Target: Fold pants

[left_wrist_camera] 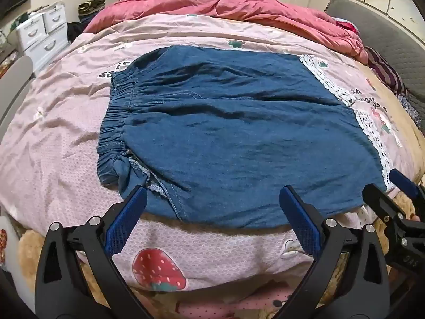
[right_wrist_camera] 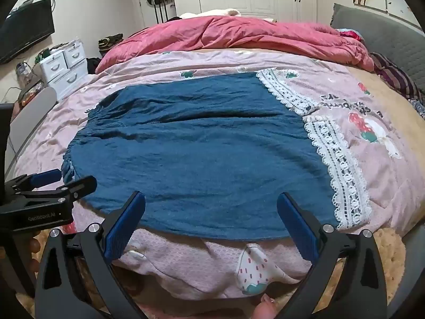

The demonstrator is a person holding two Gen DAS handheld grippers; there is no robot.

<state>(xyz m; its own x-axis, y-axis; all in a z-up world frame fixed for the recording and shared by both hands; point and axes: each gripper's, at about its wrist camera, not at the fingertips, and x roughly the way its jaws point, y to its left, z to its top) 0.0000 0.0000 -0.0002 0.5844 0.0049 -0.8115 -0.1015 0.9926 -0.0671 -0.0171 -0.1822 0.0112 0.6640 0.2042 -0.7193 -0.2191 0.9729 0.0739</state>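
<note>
- Jaws first: the left gripper (left_wrist_camera: 212, 194) stands spread wide at the bottom of its own view, blue pads apart, nothing pinched between them.
- Same story on the right gripper (right_wrist_camera: 211, 199): fully spread, pads bare, hovering just short of the near edge of the cloth.
- Between and beyond both sets of fingers lie the pants (left_wrist_camera: 225, 138), blue denim, spread across the middle of the frame on the pink quilt (left_wrist_camera: 66, 133).
- Elastic waistband (left_wrist_camera: 117, 117) sits at the left of the left wrist view, bunched and a little crumpled at its lower corner.
- White lace hem (right_wrist_camera: 337, 164) runs down the right side of the right wrist view, two lace strips side by side.
- Progress call: the pants look laid out flat, or possibly already doubled leg over leg; I cannot tell which. No crosswise fold shows yet, so most of the folding seems left.
- Likely next job: grab the near edge or the waistband and hem ends, then bring one end over the other.
- Further out: a red duvet (right_wrist_camera: 239, 34) heaps along the top of the frame, white drawers (right_wrist_camera: 63, 66) at upper left.
</note>
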